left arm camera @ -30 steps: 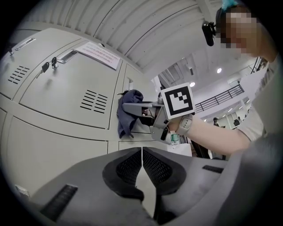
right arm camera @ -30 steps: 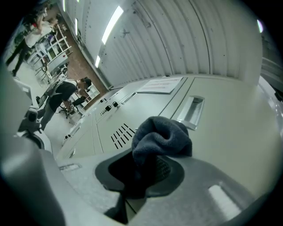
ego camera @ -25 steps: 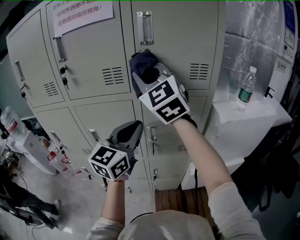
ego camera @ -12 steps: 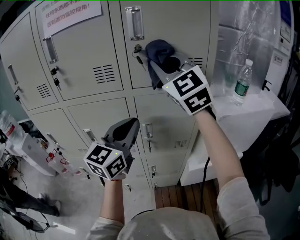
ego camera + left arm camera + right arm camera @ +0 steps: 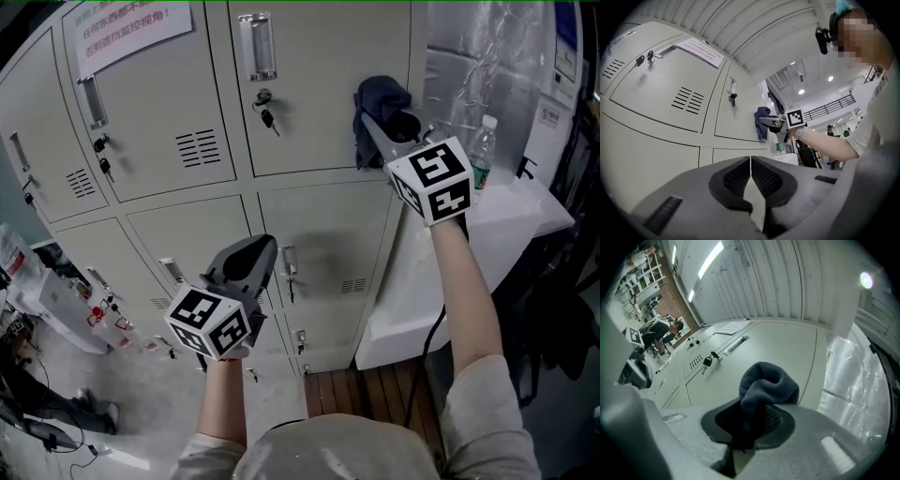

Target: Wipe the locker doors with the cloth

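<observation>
Dark blue cloth (image 5: 379, 94) clamped in right gripper (image 5: 382, 122) fingers against locker door (image 5: 319, 103), left gripper (image 5: 255, 249) fingers together, water bottle (image 5: 482, 155) nearby

A dark blue cloth (image 5: 380, 94) bunches over the jaw tips of the right gripper (image 5: 377, 122), hiding them and the strip of locker door (image 5: 319, 84) behind. Whether the cloth presses on the metal cannot be told. In the right gripper view the cloth's lower end is lost between the jaws. The notice (image 5: 127, 33) on the upper-left door is cut by the top edge, its red print too small to read, as is the label on the water bottle (image 5: 483, 141). The left gripper (image 5: 262, 248) and the person's head (image 5: 328, 450) screen the bottom lockers. Plastic bags (image 5: 23, 258) run off the left edge.
</observation>
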A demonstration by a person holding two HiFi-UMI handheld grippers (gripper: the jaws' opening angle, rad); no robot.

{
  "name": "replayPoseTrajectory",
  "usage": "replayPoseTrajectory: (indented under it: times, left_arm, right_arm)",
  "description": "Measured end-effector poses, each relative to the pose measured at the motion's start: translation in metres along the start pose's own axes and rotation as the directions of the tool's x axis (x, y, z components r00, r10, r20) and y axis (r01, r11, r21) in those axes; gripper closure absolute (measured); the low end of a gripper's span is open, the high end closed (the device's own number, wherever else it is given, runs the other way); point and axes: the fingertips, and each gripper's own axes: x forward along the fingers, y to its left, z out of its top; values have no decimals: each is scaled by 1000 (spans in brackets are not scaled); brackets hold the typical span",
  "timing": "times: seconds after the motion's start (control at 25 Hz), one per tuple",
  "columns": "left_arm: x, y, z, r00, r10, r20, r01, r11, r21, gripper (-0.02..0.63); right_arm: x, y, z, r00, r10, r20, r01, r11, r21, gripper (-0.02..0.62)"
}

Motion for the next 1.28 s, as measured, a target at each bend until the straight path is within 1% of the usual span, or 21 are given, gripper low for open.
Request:
replayPoseTrajectory:
  times: [0.2,0.36,0.48,0.64,0.84,1.04,1.12,1.2,1.28]
  left_arm:
    - [5,-6,-2,1000,-14,1,14,1000,-11,600]
    - [6,-10,-6,1000,-22,-7,22,1000,-15,598]
    - [3,-8,-7,1000,-15,-8,15,1000,-22,600]
    - [-2,-3,-12,1000,-5,-13,4,999,-38,600]
    - [-12,7,-19,1000,7,15,-6,996,-93,598]
    - [-22,17,-38,999,42,-8,-43,992,-121,600]
    - [-25,19,-46,999,52,-8,-53,992,-119,600]
    - [-31,20,-54,998,67,-3,-67,993,-99,598]
    - [-37,22,-62,996,85,-2,-85,994,-76,600]
  right_arm:
    - [-15,-21,-20,998,-54,-45,53,998,-26,535]
    - [-23,-28,-30,995,-75,-65,72,996,-46,535]
    - [-27,-32,-36,993,-87,-78,83,995,-58,535]
    - [-34,-39,-47,990,-111,-86,107,993,-46,535]
    - [-42,-47,-58,987,-128,-97,125,992,-34,535]
    - [-51,-55,-69,981,-172,-87,173,985,5,535]
    - [-53,-58,-73,976,-197,-93,198,980,0,535]
    - [-56,-61,-78,968,-229,-103,227,973,-27,537]
    - [-62,-65,-84,962,-261,-85,259,965,-37,537]
